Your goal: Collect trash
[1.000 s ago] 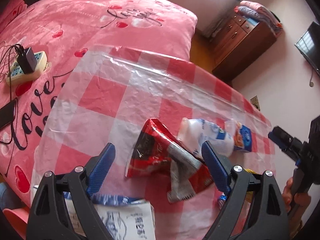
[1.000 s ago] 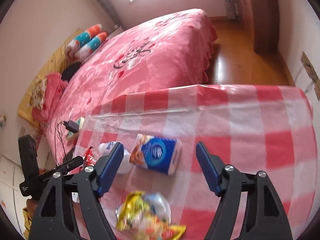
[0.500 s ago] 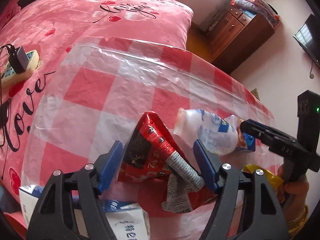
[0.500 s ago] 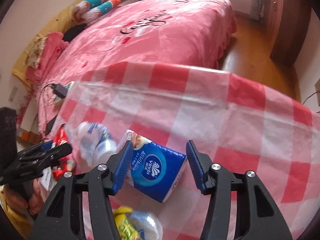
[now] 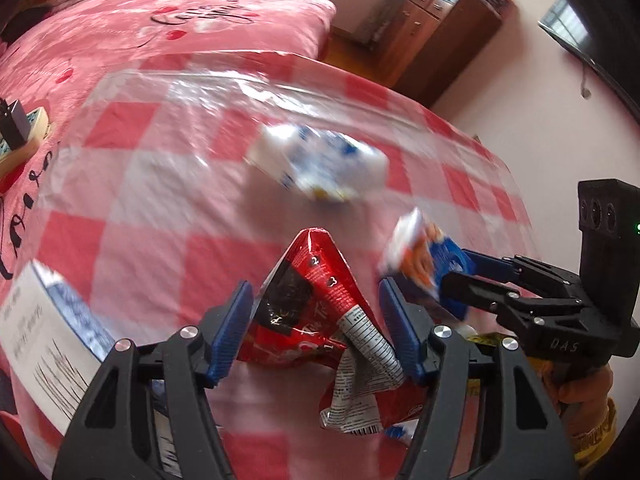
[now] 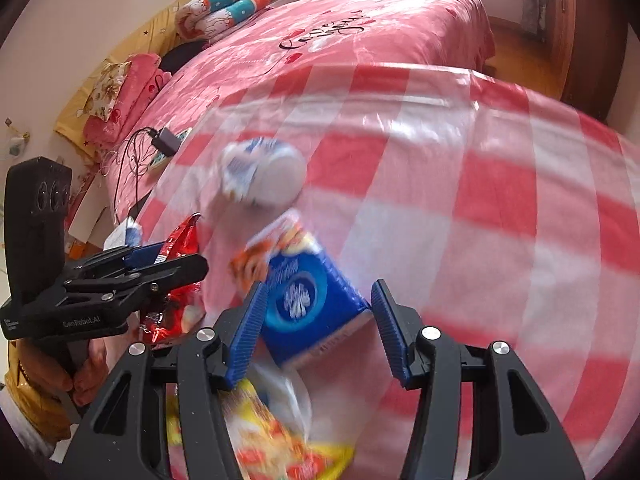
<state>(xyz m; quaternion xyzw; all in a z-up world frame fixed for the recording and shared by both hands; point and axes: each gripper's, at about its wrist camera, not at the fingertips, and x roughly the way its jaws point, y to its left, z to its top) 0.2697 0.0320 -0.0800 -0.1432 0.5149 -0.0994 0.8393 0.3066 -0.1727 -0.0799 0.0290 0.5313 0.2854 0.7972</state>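
A crumpled red snack bag (image 5: 316, 312) lies on the red-and-white checked tablecloth (image 5: 160, 200). My left gripper (image 5: 316, 288) is around it, its jaws closing, both blue pads touching the bag's sides. A blue tissue pack (image 6: 304, 300) stands tilted between the jaws of my right gripper (image 6: 318, 292), which is shut on it; the left wrist view shows this grip from the side, on the tissue pack (image 5: 428, 264). A white-and-blue bottle (image 5: 320, 168) lies blurred farther back, free of both grippers. A yellow snack bag (image 6: 272, 440) lies under my right gripper.
A white printed box (image 5: 44, 344) sits at the table's near left corner. Beyond the table is a pink bed (image 6: 360, 40) with a power strip and charger (image 6: 168, 144) on it. A wooden dresser (image 5: 432, 40) stands by the far wall. A hand (image 5: 580, 392) holds the right gripper.
Both grippers came forward and down, and their jaws narrowed, the left around the red bag, the right onto the tissue pack. The bottle has shifted away from the tissue pack toward the far side.
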